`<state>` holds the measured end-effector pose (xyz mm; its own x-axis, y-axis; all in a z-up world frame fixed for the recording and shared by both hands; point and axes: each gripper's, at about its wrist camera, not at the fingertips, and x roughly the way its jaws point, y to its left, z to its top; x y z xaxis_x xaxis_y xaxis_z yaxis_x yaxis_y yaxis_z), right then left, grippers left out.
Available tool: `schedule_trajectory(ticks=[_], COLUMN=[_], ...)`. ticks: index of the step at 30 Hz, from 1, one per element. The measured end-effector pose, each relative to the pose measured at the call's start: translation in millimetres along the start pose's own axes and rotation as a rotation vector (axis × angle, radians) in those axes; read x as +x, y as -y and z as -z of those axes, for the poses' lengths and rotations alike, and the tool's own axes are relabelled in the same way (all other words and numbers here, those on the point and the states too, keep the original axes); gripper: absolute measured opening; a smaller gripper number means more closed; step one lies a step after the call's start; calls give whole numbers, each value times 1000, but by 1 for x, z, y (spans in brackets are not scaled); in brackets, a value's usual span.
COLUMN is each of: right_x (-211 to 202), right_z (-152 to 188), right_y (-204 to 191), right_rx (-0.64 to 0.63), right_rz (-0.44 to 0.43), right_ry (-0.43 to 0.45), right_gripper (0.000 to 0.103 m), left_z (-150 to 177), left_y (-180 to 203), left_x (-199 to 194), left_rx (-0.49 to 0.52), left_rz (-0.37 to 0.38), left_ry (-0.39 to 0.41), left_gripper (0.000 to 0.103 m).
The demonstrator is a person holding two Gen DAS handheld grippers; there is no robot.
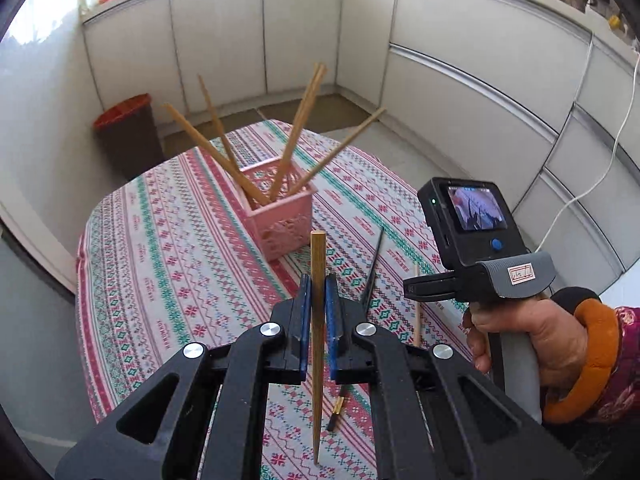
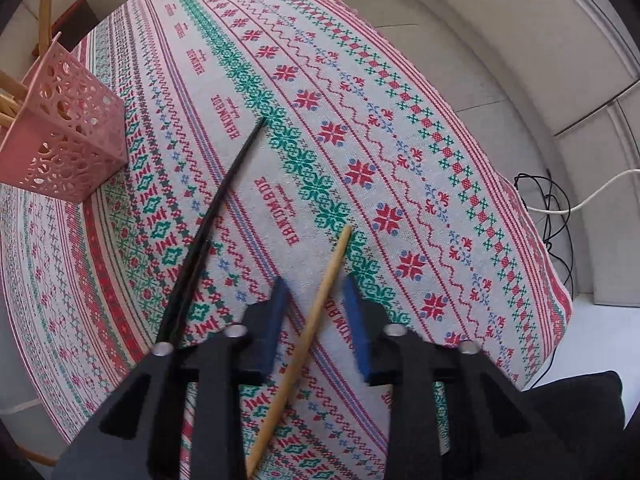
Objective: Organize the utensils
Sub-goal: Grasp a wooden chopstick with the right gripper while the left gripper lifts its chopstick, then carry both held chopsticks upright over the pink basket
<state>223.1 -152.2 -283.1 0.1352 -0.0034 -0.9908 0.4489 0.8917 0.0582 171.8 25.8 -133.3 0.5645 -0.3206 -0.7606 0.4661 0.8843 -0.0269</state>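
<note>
1. Left gripper [image 1: 319,280] pinches a tan wooden chopstick [image 1: 318,340] upright, thin tip down.
2. Pink perforated basket [image 2: 60,132] near the tablecloth's [image 2: 400,120] left edge holds splayed tan chopsticks.
3. Black chopsticks [image 2: 216,216] lie mid-cloth.
4. Right gripper [image 2: 315,280] is spread, straddling a flat-lying tan chopstick [image 2: 332,268]; pads clear.

Black tools [image 1: 319,308] – blue pads [image 1: 331,304], silver screws, floral sleeve [image 1: 624,356] – orange cuff [image 1: 596,360]

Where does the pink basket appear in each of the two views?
Left wrist view: the pink basket stands at centre, on the patterned tablecloth, with wooden chopsticks standing in it.
Right wrist view: the pink basket is at the left edge, upper half.
Shared landmark: the black chopsticks lying on the cloth beside it.
</note>
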Motion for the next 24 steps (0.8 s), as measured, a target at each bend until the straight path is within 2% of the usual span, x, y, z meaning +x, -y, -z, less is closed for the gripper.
schedule_trajectory(ticks=[2, 4, 7, 13, 18, 24], right_x=[0, -2, -22, -109, -179, -248], right_z=[1, 1, 5, 25, 44, 34], right_y=[4, 15, 26, 33, 42, 44], right_rx=[40, 90, 93, -45, -186, -247], right_rz=[-49, -164, -224, -307, -338, -410], right_ry=[11, 21, 73, 276, 434, 541], right_gripper=[6, 6, 6, 6, 6, 6], left_z=[2, 3, -2, -6, -13, -36], left_y=[-4, -6, -11, -10, -10, -9], left_x=[-4, -7, -17, -45, -66, -77], left_rx=[-11, -23, -40, -95, -162, -176], left_rz=[-3, -2, 3, 34, 27, -18], left_ry=[9, 22, 48, 124, 192, 218], left_gripper=[6, 6, 6, 6, 6, 6])
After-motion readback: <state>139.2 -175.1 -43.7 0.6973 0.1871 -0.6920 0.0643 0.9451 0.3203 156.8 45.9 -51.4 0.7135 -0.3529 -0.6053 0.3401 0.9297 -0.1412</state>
